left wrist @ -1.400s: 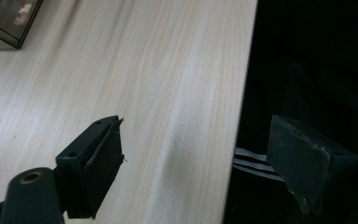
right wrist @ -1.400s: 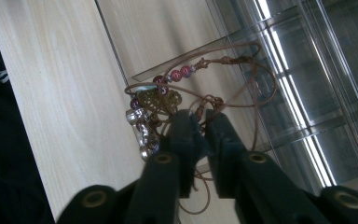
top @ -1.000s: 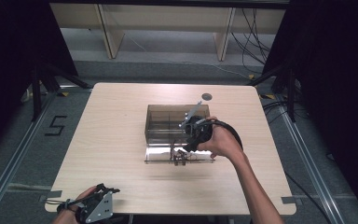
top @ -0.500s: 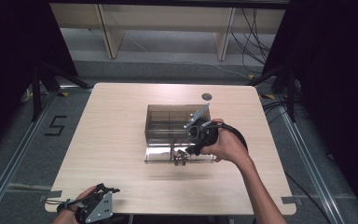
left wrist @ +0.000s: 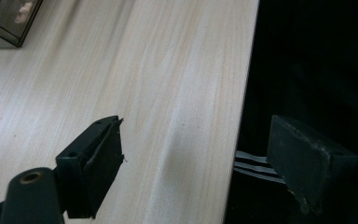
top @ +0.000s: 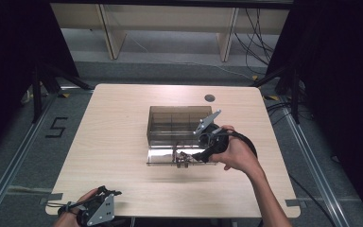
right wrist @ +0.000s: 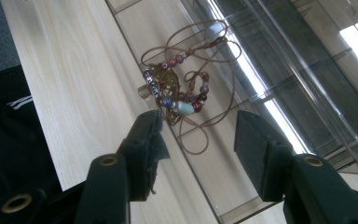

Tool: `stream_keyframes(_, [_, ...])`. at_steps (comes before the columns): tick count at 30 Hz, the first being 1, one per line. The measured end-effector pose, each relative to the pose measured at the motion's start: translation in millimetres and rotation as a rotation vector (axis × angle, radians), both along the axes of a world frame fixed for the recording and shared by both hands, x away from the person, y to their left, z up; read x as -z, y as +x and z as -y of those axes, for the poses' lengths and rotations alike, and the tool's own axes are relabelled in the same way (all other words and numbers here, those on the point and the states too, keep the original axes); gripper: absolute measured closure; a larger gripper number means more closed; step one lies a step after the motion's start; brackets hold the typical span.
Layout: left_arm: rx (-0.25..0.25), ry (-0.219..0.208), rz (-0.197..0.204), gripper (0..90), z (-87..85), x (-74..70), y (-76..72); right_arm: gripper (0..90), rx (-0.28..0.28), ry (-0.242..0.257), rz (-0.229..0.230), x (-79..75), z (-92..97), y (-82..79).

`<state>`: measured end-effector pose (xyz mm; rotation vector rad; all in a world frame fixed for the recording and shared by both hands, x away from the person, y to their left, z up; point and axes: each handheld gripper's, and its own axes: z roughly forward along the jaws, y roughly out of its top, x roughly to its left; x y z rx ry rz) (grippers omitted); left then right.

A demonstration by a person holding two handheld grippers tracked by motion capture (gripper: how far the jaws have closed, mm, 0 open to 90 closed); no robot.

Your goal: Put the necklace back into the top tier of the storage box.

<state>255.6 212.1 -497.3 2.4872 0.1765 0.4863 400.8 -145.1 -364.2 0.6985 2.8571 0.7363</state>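
The right gripper (right wrist: 198,140), its jaws just spread apart and holding nothing, hangs over the beaded necklace (right wrist: 182,88) lying on the clear box's (top: 177,124) folded-down lid, apparently just released, while the left gripper (left wrist: 200,168) idles open at the table (top: 118,142) edge.

The high view looks forward and down from above the near edge, taking in the whole tabletop (top: 123,142). The right gripper view sits close over the beaded necklace (right wrist: 182,88) beside the clear organizer box (top: 177,124), which the left gripper view catches far off
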Motion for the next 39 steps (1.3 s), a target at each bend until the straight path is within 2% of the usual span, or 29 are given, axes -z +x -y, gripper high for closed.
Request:
stream_keyframes(3, [0.002,0.001,-0.002,17.9,0.0,-0.2,0.0,50.9,-0.011,0.004,0.012,1.7,1.5,-1.9])
stream_keyframes(5, [0.002,-0.001,-0.003,17.9,-0.1,-0.2,0.0,50.6,-0.001,0.005,0.000,2.0,2.1,-4.5])
stream_keyframes(10, [0.002,0.001,-0.004,17.9,-0.1,-0.1,0.0,50.1,0.003,0.019,0.012,2.7,4.0,-8.5])
stream_keyframes(13, [0.002,0.000,-0.003,17.9,0.0,-0.1,0.0,50.1,0.002,0.024,-0.011,3.6,4.5,-12.1])
stream_keyframes(15, [0.003,0.000,-0.004,17.9,-0.2,-0.1,0.2,49.7,-0.005,0.021,0.016,4.4,5.8,-12.6])
stream_keyframes(16, [-0.002,-0.004,0.000,17.9,-0.1,0.3,0.3,49.6,-0.003,0.023,0.008,5.0,6.1,-13.8])
stream_keyframes(17, [0.014,-0.008,-0.019,17.9,-0.7,-0.3,1.2,49.4,-0.002,0.023,0.010,5.6,6.8,-14.3])
stream_keyframes(19, [0.013,-0.010,-0.018,17.9,-1.0,-0.6,0.6,49.0,-0.007,0.028,0.017,6.7,8.5,-15.1])
stream_keyframes(20, [0.019,-0.001,-0.029,17.9,-1.2,-1.9,0.9,49.0,0.006,0.030,0.011,7.0,9.2,-16.9])
stream_keyframes(21, [-0.002,0.006,0.004,17.9,-0.8,-1.3,-0.3,48.8,0.008,0.028,0.005,6.9,10.3,-17.6])
stream_keyframes(24, [-0.004,0.009,0.006,17.9,-0.7,-0.8,-0.2,48.2,0.003,0.035,0.006,8.7,11.3,-21.0])
stream_keyframes(25, [-0.004,0.008,0.005,17.9,-0.7,-0.9,-0.1,48.0,-0.003,0.035,0.024,9.4,11.9,-21.0])
stream_keyframes(27, [-0.004,0.008,0.006,17.9,-0.7,-1.1,-0.1,47.5,0.002,0.034,0.030,10.3,12.3,-23.2])
stream_keyframes(29, [-0.003,0.009,0.007,17.9,-0.8,-1.2,-0.1,47.2,0.017,0.038,0.003,11.0,12.1,-27.5])
stream_keyframes(30, [-0.005,0.008,0.007,17.9,-0.8,-1.0,-0.1,47.0,0.001,0.047,0.023,12.3,12.6,-26.9])
stream_keyframes(33, [-0.005,0.008,0.007,17.9,-0.7,-1.0,-0.2,45.8,0.014,0.049,0.017,13.6,13.1,-31.6])
stream_keyframes(34, [-0.004,0.008,0.006,17.9,-0.7,-1.1,-0.2,45.2,0.004,0.053,0.031,14.6,13.6,-31.7])
stream_keyframes(37, [-0.003,0.009,0.005,17.9,-0.9,-1.4,-0.3,45.0,0.014,0.057,-0.002,15.6,14.0,-36.6])
stream_keyframes(38, [-0.003,0.009,0.012,17.9,-1.0,-1.5,-0.2,44.9,0.000,0.059,0.034,17.1,14.7,-35.9])
stream_keyframes(39, [-0.003,0.009,0.012,17.9,-1.0,-1.5,-0.1,44.9,-0.024,0.066,0.049,18.2,14.9,-35.3])
